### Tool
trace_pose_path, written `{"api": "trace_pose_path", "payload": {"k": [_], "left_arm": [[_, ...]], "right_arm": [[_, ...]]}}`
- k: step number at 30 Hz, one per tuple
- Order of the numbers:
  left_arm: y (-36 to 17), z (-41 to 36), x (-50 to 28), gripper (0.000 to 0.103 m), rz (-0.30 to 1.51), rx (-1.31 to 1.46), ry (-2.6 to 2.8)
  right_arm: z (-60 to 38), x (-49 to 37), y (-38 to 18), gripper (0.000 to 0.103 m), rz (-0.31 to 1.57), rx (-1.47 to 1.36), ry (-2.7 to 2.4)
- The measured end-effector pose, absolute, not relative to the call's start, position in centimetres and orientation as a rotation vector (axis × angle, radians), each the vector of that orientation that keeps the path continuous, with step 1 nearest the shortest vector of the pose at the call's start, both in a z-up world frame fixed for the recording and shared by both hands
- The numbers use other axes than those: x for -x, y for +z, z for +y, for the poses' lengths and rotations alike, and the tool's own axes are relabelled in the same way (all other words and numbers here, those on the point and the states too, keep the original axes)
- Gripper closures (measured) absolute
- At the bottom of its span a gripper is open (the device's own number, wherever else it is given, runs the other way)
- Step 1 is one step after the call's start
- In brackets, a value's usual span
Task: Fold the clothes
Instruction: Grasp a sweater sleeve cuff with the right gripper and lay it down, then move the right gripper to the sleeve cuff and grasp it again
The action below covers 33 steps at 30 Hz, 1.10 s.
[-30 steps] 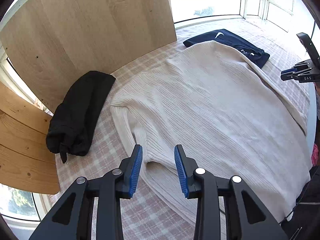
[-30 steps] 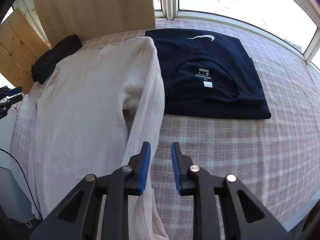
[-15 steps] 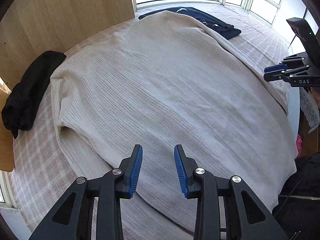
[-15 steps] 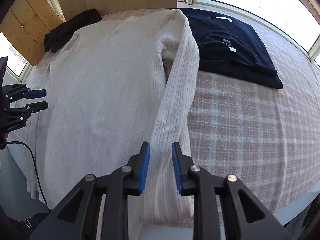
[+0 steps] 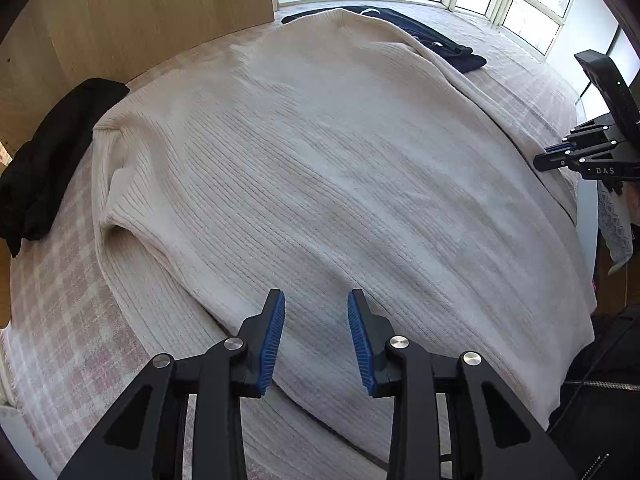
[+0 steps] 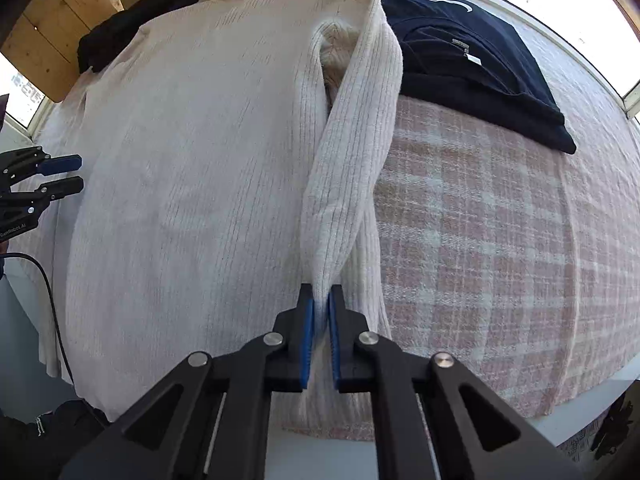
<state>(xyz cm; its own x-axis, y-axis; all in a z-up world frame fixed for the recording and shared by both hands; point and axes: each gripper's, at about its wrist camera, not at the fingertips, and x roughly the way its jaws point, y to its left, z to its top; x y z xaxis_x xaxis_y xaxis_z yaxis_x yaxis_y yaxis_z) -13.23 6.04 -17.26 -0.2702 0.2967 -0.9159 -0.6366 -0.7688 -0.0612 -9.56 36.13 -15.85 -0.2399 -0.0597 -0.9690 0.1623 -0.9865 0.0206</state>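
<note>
in the left wrist view, the left gripper [image 5: 316,320] is held with its jaws apart and nothing clasped, low over the near part of the cream ribbed sweater [image 5: 320,168], which is spread flat on the plaid cloth [image 5: 60,312]. in the right wrist view, the right gripper [image 6: 319,312] has just been closing and is clenched on the sweater's sleeve [image 6: 352,152], with the folded navy shirt [image 6: 480,60] lying far right.
</note>
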Motion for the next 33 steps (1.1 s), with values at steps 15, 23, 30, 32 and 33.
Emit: {"api": "trace_pose_path", "payload": {"k": [15, 23, 30, 32, 33], "left_arm": [[-18.1, 5.1, 13.5, 0.071, 0.436, 1.451, 2.061], [-16.1, 5.1, 13.3, 0.071, 0.436, 1.446, 2.111], [-16.4, 5.3, 12.9, 0.071, 0.416, 1.437, 2.107], [-16.5, 5.6, 12.6, 0.071, 0.409, 1.428, 2.101], [-16.4, 5.7, 12.5, 0.071, 0.407, 1.422, 2.098]], "right_arm": [[51.0, 13.0, -9.8, 0.094, 0.091, -1.962, -2.618], [48.2, 8.8, -11.4, 0.093, -0.02, -2.032, -2.472], [45.2, 8.6, -13.3, 0.093, -0.407, -2.015, -2.492], [44.7, 9.0, -13.5, 0.093, -0.44, -2.039, -2.516], [44.2, 9.2, -13.6, 0.093, -0.418, -2.055, -2.523]]}}
